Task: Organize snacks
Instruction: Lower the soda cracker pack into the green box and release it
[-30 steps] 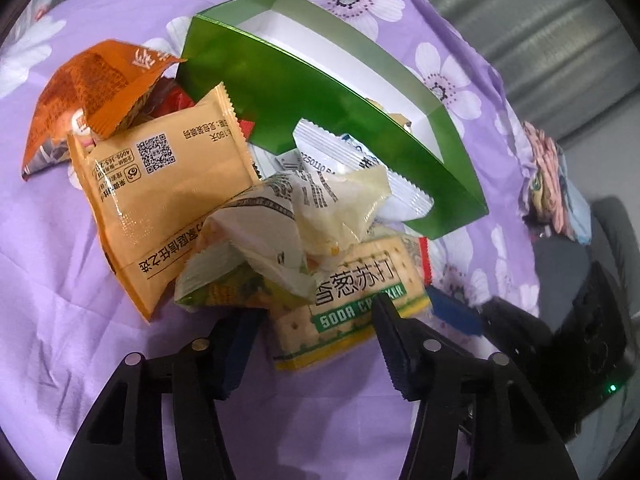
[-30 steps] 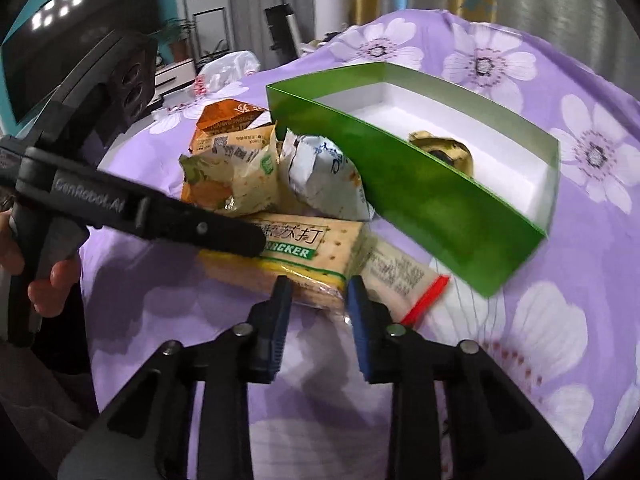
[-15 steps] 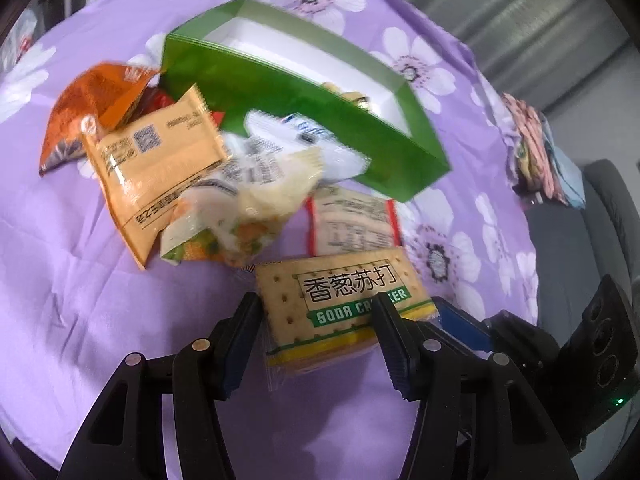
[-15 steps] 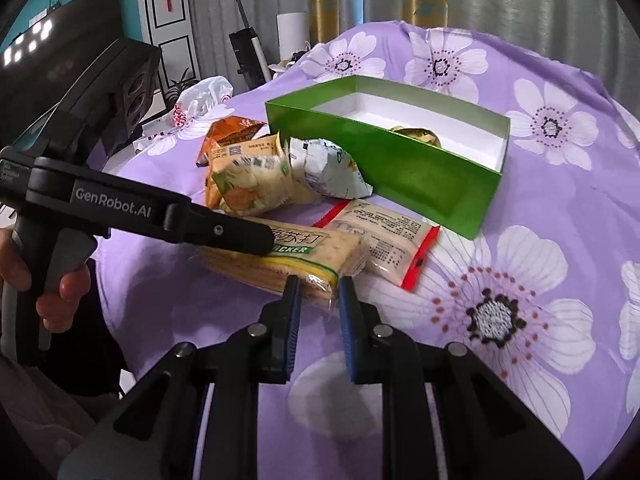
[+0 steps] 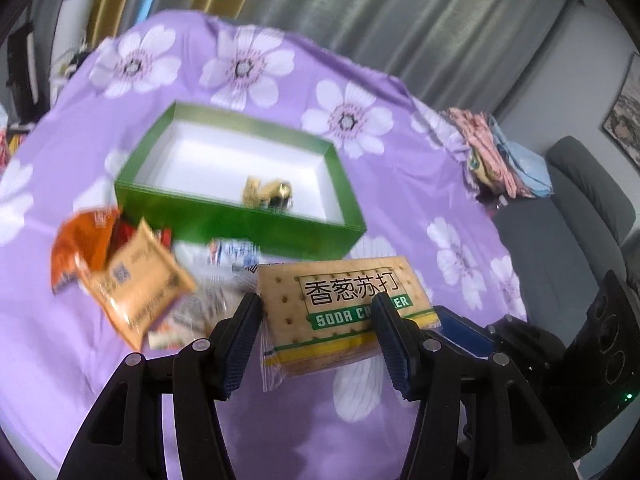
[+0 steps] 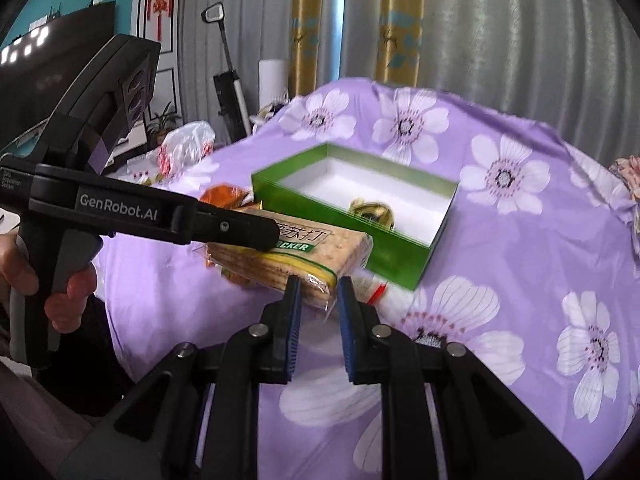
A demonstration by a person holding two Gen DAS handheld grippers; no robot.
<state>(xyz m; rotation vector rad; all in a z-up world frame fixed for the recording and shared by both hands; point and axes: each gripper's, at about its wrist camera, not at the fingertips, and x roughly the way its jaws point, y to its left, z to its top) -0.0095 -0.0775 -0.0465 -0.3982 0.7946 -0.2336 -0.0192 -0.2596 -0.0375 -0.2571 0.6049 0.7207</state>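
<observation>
My left gripper [image 5: 316, 312] is shut on the soda cracker pack [image 5: 344, 304] and holds it in the air above the purple cloth. In the right wrist view the same pack [image 6: 296, 252] hangs from the left gripper's fingers [image 6: 240, 226]. My right gripper [image 6: 318, 300] sits just under the pack's near end, jaws a little apart and holding nothing. The green box [image 5: 256, 224] with a white inside lies beyond, holding one gold-wrapped snack [image 5: 268, 194]. It also shows in the right wrist view [image 6: 396, 252].
A pile of snack packets lies left of the box: an orange bag [image 5: 80, 244], a tan packet [image 5: 140, 284] and white wrappers [image 5: 232, 252]. A red-edged packet [image 6: 376, 288] lies by the box. Folded clothes [image 5: 496, 156] sit at the table's right edge.
My left gripper has lifted the soda cracker pack off the cloth and out of the pile. My right gripper has risen with it and its jaws have opened slightly.
</observation>
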